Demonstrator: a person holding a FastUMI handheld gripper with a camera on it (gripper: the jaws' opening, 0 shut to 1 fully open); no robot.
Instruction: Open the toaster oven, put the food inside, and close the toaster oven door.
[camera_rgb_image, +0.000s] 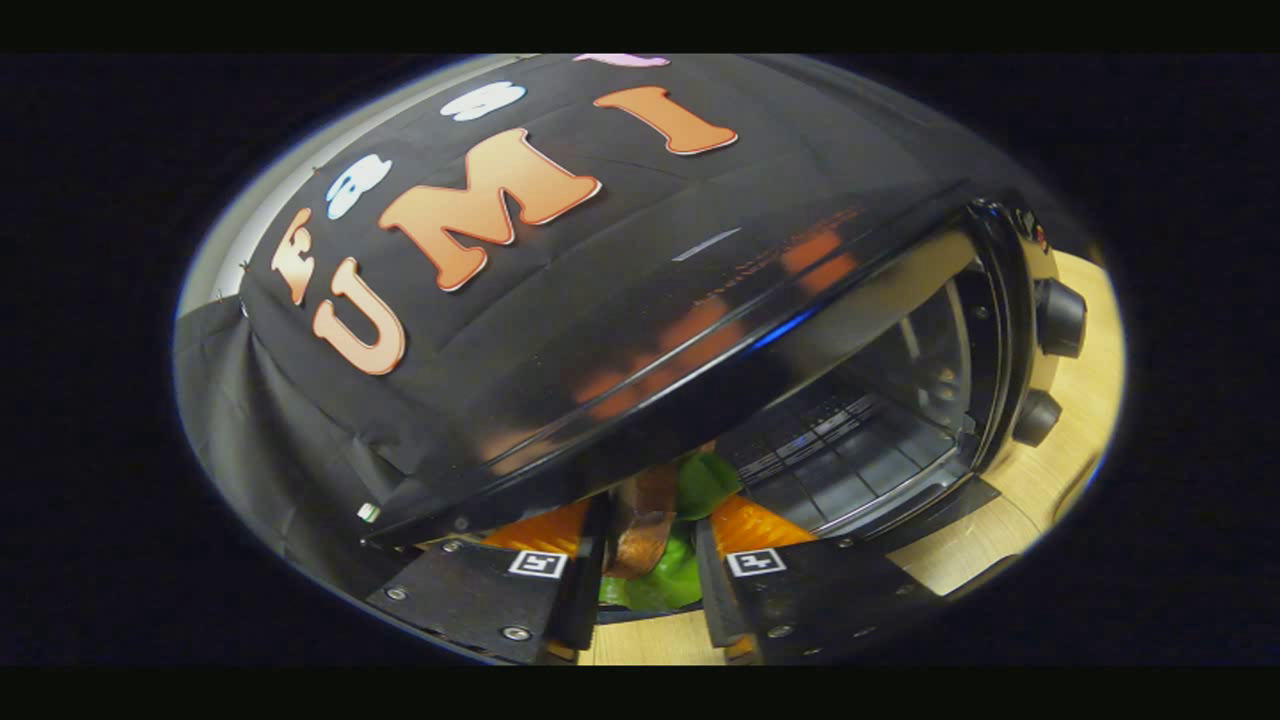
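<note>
My gripper is shut on the food, a brown piece with green leafy parts, squeezed between both black fingers. Right in front stands the black toaster oven, seen tilted, its glossy top looming over the fingers. Its cavity lies open beyond and to the right of the fingertips, showing a wire rack inside. The food sits at the mouth of the oven, under the top's front edge. The door cannot be made out clearly below the opening.
Two black knobs sit on the oven's panel beside the cavity. The oven stands on a light wooden table. The booth's black cloth wall hangs behind the oven.
</note>
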